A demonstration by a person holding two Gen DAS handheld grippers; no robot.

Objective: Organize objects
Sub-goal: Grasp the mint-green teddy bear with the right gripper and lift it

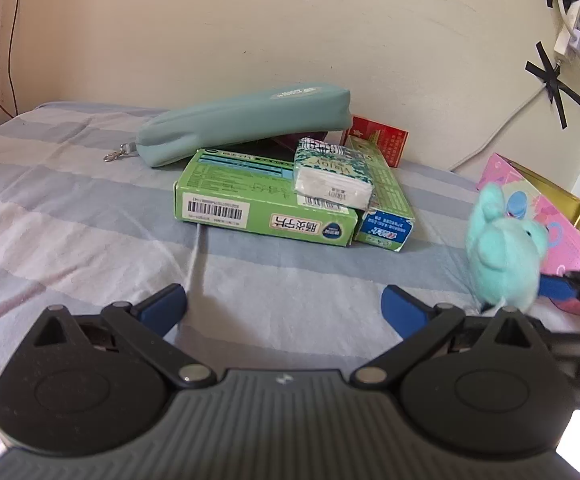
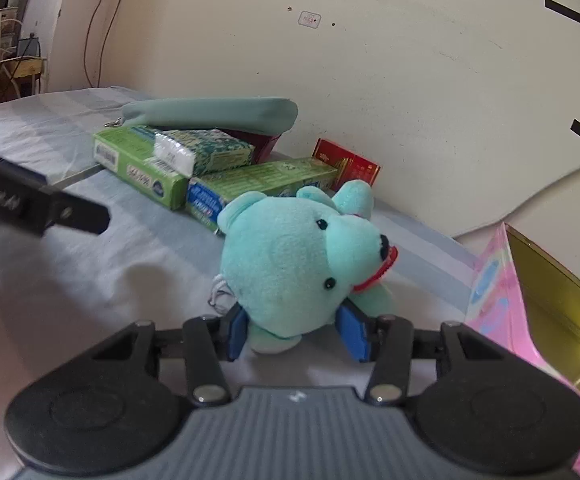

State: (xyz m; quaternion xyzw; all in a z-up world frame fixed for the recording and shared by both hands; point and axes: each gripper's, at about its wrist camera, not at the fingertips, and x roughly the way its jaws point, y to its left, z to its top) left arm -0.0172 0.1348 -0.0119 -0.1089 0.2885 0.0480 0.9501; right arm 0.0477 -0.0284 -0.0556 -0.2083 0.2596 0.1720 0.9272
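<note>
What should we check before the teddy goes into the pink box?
1. Teddy gripped: ok. The right gripper has its fingers pressed on both sides of the teal teddy.
2. Grip on a firm part: cannot tell; the fingers hold its lower end, partly hidden.
3. Pink box open: ok, its gold inside shows.
4. Room in the box: cannot tell, only part is visible.
5. Left gripper out of the way: ok, open and holding nothing.
6. Pile of green boxes apart from the teddy: ok.
</note>
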